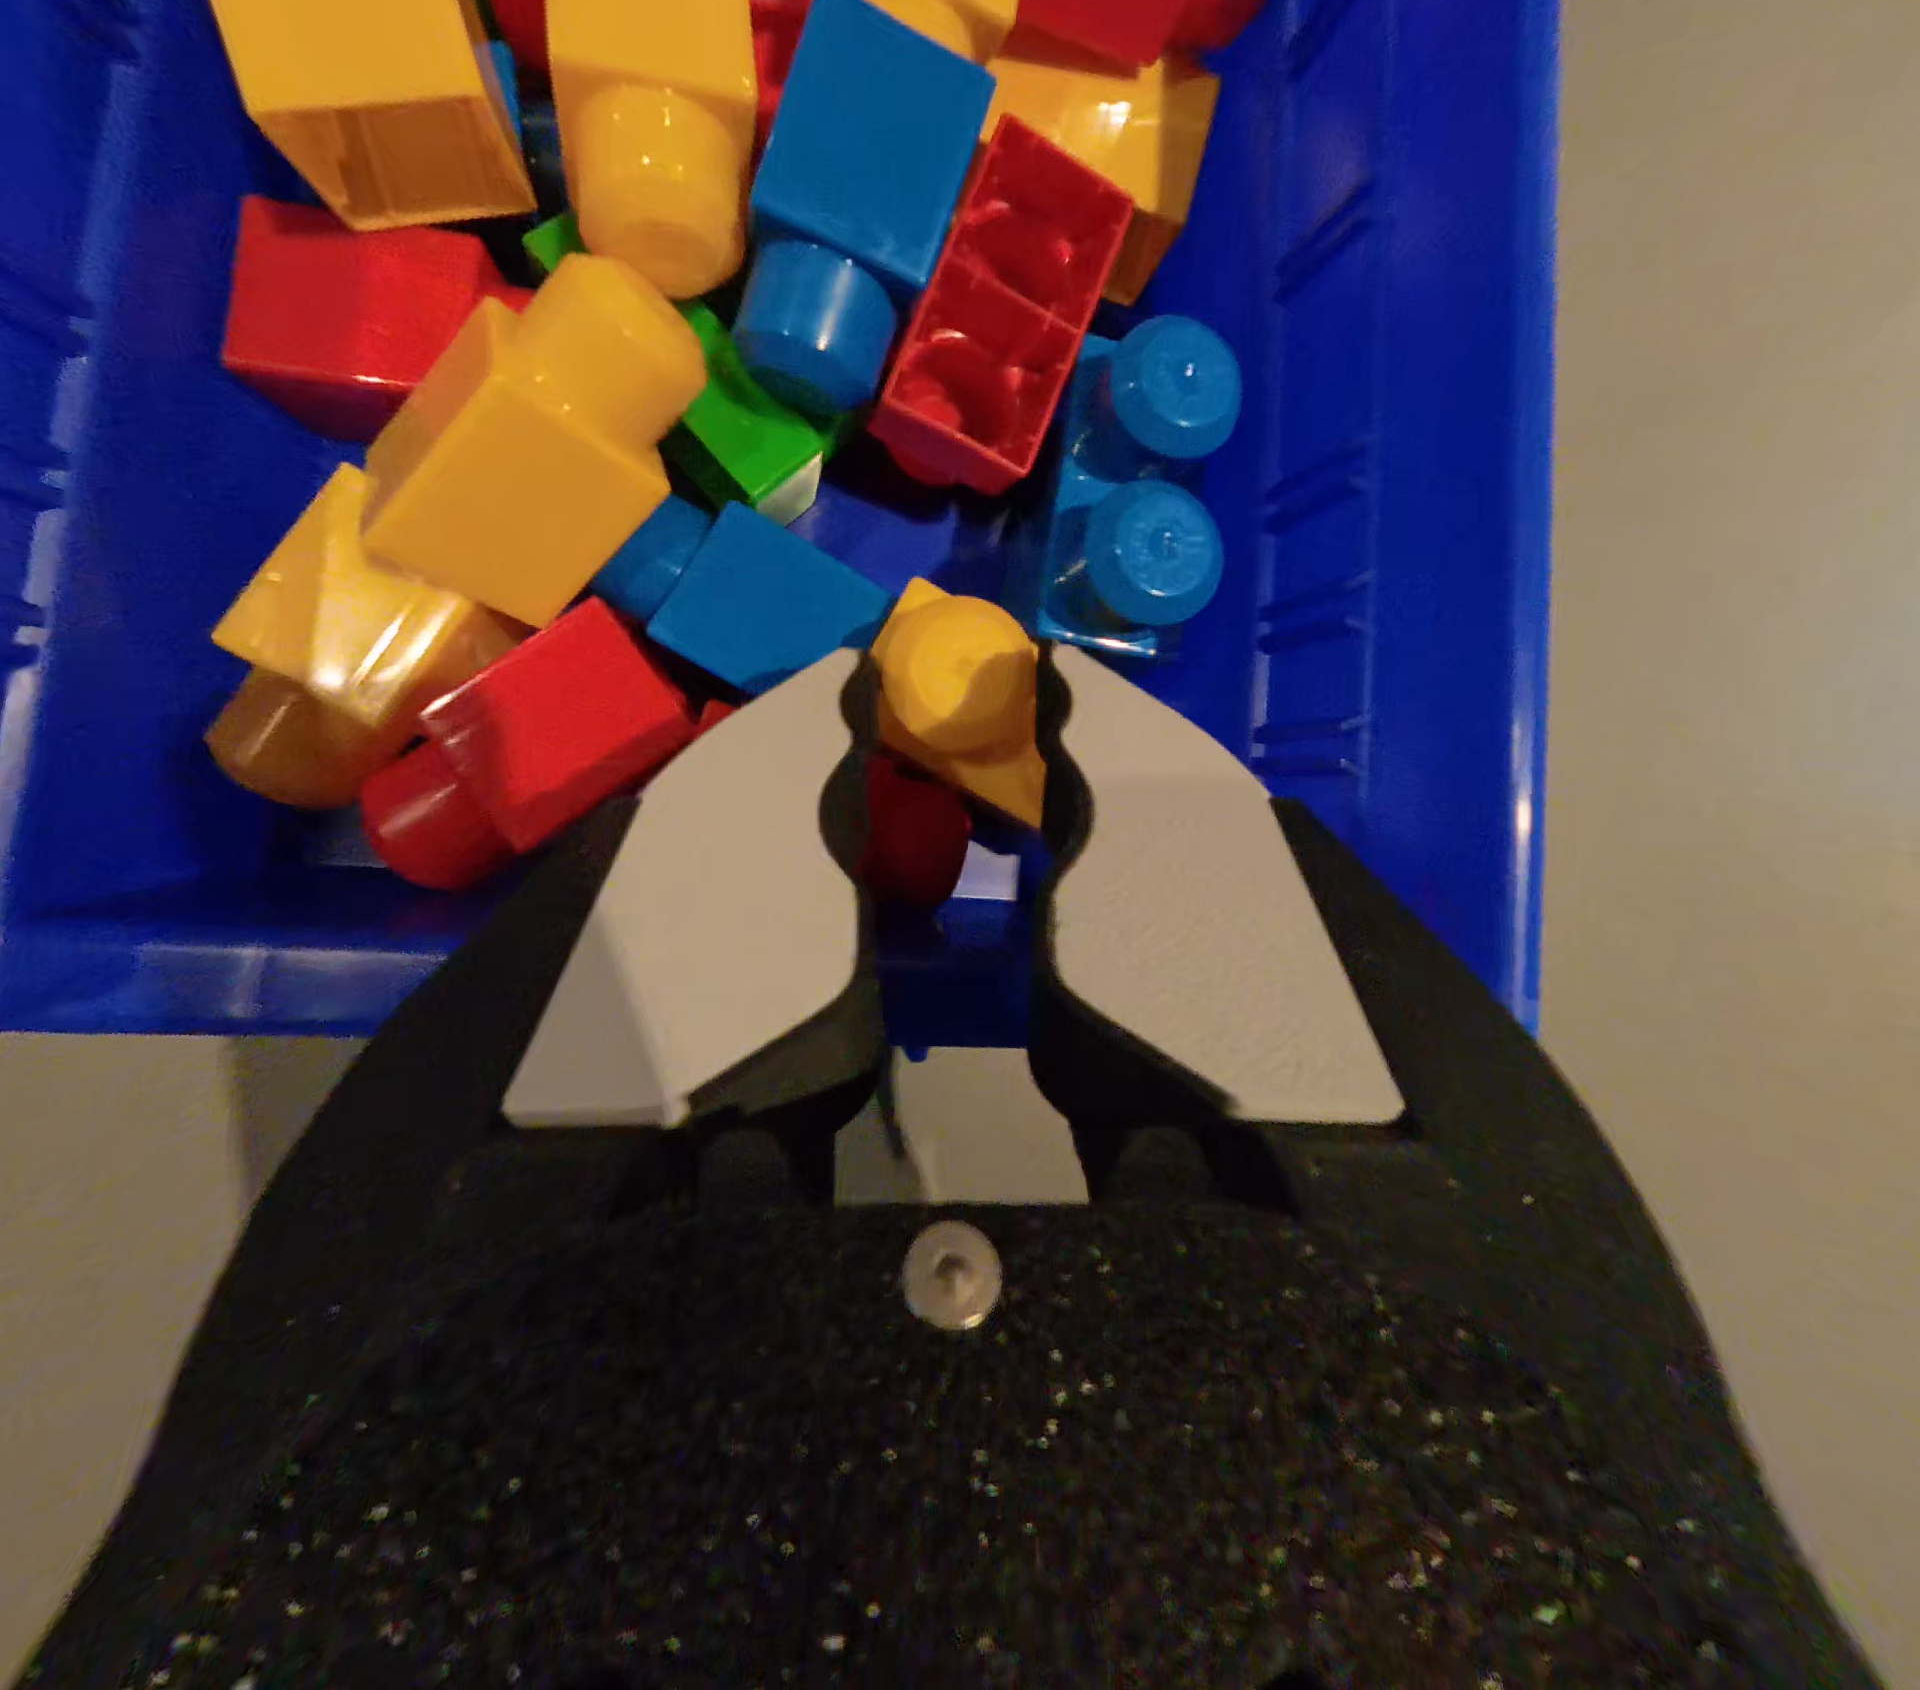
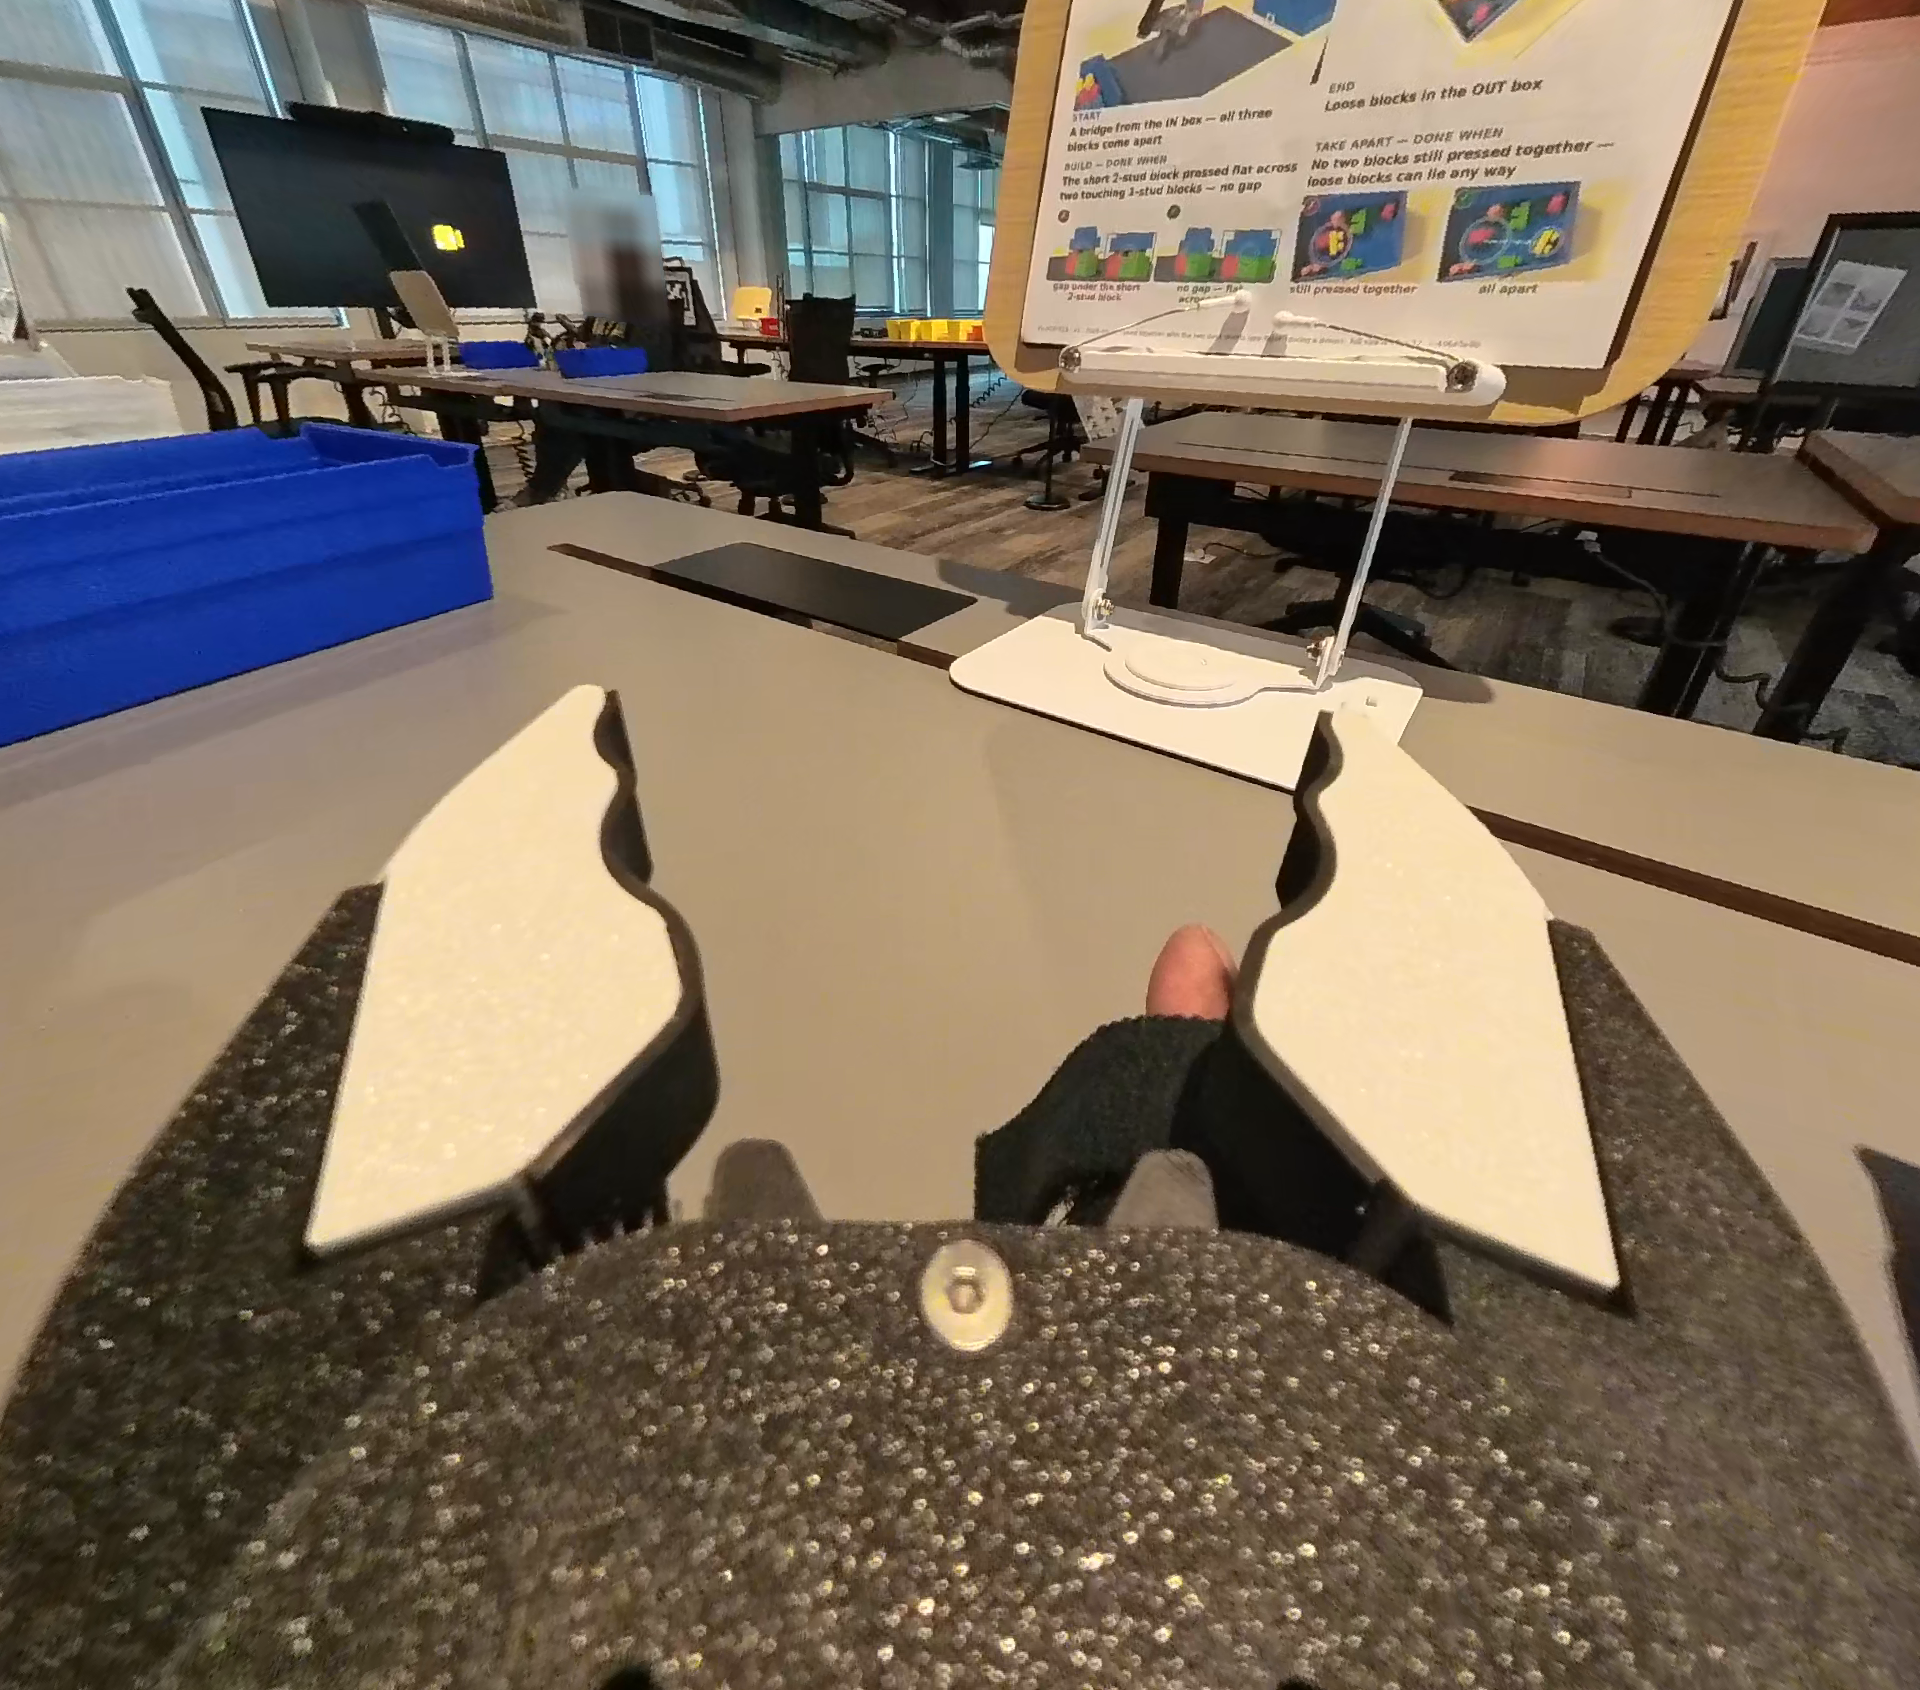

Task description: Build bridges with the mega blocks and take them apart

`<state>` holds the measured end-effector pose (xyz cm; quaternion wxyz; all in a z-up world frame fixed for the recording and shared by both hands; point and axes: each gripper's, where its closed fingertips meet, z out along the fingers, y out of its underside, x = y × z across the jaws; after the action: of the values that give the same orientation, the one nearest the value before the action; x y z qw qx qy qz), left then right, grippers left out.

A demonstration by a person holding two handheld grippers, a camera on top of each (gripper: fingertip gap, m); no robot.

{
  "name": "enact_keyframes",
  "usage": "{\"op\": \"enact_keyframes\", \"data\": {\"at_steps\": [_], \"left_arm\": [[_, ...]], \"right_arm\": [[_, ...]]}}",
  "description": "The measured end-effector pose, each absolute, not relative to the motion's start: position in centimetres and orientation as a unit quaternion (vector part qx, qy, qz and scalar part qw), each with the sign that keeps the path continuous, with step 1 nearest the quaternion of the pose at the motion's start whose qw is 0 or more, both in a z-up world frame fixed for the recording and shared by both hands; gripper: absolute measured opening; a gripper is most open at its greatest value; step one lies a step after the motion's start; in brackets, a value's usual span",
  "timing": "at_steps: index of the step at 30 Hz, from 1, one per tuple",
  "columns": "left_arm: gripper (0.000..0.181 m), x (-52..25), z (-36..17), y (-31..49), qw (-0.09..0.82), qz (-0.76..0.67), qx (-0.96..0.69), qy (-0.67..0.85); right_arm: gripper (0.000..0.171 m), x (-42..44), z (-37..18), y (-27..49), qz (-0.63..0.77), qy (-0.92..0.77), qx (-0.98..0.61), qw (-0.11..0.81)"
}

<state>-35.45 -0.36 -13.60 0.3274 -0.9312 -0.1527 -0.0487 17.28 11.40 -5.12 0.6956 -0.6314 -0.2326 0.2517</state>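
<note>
lift the small yellow one-stud plastic block (image 1: 961, 705), pinched between the narrow left gripper (image 1: 951, 684) at six o'clock of the blue plastic bin (image 1: 1444, 393), straight up, leaving the wide, empty right gripper (image 2: 961, 767) ready above the grey table (image 2: 935, 809).

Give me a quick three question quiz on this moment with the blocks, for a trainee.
1. True or false: the left gripper is shut on a yellow plastic one-stud block.
2. Which colour is the plastic bin that holds the loose blocks? A red, B blue, C green.
3. Fill in: the right gripper hangs ____ over the grey tabletop, holding nothing.

Key: 1 true; 2 B; 3 open.
</note>
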Motion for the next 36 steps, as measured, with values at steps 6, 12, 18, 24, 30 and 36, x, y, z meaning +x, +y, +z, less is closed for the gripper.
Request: {"op": "enact_keyframes", "data": {"at_steps": [6, 12, 18, 24, 30, 36], "left_arm": [[0.028, -35.5, -13.7, 0.2, 0.325, -0.045, -0.935, -0.134], [0.028, -36.6, -9.5, 0.8, 0.43, -0.012, -0.891, -0.145], [0.028, -27.8, -0.7, 3.0, 0.566, -0.025, -0.824, 0.026], [0.027, -9.3, 0.5, 3.8, 0.534, -0.221, -0.768, 0.276], [0.028, 2.8, -6.6, 2.1, 0.354, -0.275, -0.789, 0.42], [0.027, 4.2, -9.8, 2.1, 0.308, -0.26, -0.803, 0.44]], "right_arm": [[0.12, 17.2, -5.0, 11.3, 0.253, -0.233, -0.63, 0.697], [0.12, 17.3, -4.9, 11.3, 0.252, -0.232, -0.629, 0.698], [0.12, 17.4, -5.2, 11.6, 0.251, -0.23, -0.632, 0.696], [0.12, 17.6, -5.0, 11.6, 0.252, -0.225, -0.631, 0.698], [0.12, 17.9, -4.6, 11.5, 0.255, -0.222, -0.628, 0.701], [0.12, 17.8, -4.6, 11.5, 0.256, -0.225, -0.628, 0.7]]}}
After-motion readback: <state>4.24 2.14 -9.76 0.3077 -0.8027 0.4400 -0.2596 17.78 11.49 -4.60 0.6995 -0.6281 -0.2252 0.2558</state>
